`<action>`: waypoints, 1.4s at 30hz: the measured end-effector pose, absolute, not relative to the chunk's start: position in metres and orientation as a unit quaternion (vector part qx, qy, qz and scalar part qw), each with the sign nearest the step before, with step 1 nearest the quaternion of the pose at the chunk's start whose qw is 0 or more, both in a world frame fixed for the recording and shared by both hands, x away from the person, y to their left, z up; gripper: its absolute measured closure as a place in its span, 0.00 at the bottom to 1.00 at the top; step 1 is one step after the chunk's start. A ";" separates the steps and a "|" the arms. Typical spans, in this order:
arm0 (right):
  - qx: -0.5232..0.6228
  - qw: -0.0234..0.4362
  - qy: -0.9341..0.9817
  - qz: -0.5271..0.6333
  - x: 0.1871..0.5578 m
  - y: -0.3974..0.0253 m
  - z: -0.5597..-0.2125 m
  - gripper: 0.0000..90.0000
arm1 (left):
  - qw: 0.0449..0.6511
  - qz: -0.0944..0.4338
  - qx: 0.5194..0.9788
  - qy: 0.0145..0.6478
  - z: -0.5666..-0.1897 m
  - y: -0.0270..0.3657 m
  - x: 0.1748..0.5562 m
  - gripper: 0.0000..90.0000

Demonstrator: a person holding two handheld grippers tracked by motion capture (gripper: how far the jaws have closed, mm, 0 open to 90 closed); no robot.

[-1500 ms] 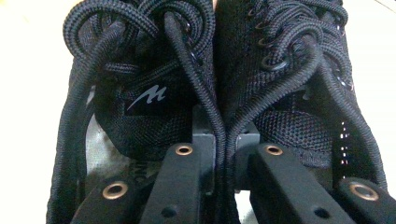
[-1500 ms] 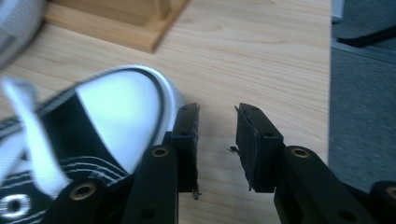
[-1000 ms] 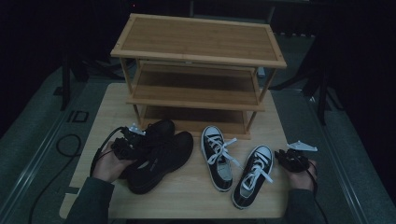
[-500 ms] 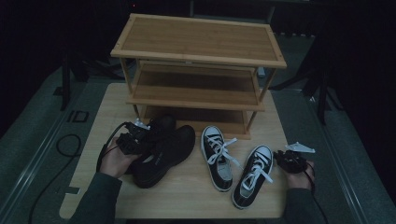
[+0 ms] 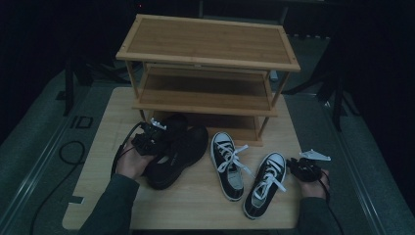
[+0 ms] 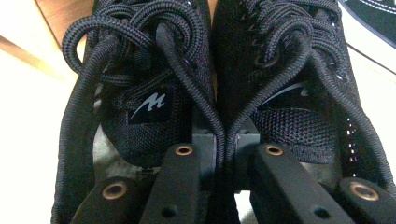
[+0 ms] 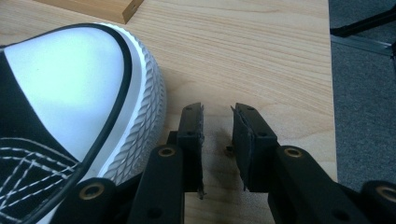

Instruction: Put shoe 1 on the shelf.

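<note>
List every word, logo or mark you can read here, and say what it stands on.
"M": a slanted white letter with a swoosh, on the tongue patch of the left black shoe in the left gripper view.
"ID": pale marking on the grey floor left of the table.
The other black shoe's tongue shows a pale streak, unreadable.

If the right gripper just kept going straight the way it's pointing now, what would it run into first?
Probably nothing: ahead of the right gripper lies bare table as far as its far edge. The white toe of the sneaker sits just beside the line, and the shelf foot is further off to that side.
</note>
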State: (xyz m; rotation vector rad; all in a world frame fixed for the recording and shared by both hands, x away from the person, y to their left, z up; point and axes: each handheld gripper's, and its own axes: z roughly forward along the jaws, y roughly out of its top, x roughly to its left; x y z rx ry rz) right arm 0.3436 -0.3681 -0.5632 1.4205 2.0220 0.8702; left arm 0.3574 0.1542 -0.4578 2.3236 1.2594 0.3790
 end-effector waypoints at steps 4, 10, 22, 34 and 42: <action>0.523 0.257 0.746 0.322 0.344 -0.368 -0.563 0.81 | 0.227 0.139 0.848 0.458 -0.458 0.150 0.362 0.93; 0.521 0.257 0.748 0.321 0.343 -0.368 -0.563 0.81 | 0.223 0.143 0.843 0.467 -0.460 0.144 0.369 0.93; 0.519 0.252 0.749 0.325 0.343 -0.368 -0.563 0.80 | 0.221 0.149 0.839 0.474 -0.462 0.136 0.380 0.93; 0.518 0.249 0.750 0.327 0.343 -0.368 -0.563 0.80 | 0.215 0.155 0.834 0.483 -0.464 0.126 0.391 0.93; 0.517 0.247 0.751 0.328 0.343 -0.369 -0.563 0.80 | 0.207 0.166 0.832 0.486 -0.464 0.115 0.399 0.93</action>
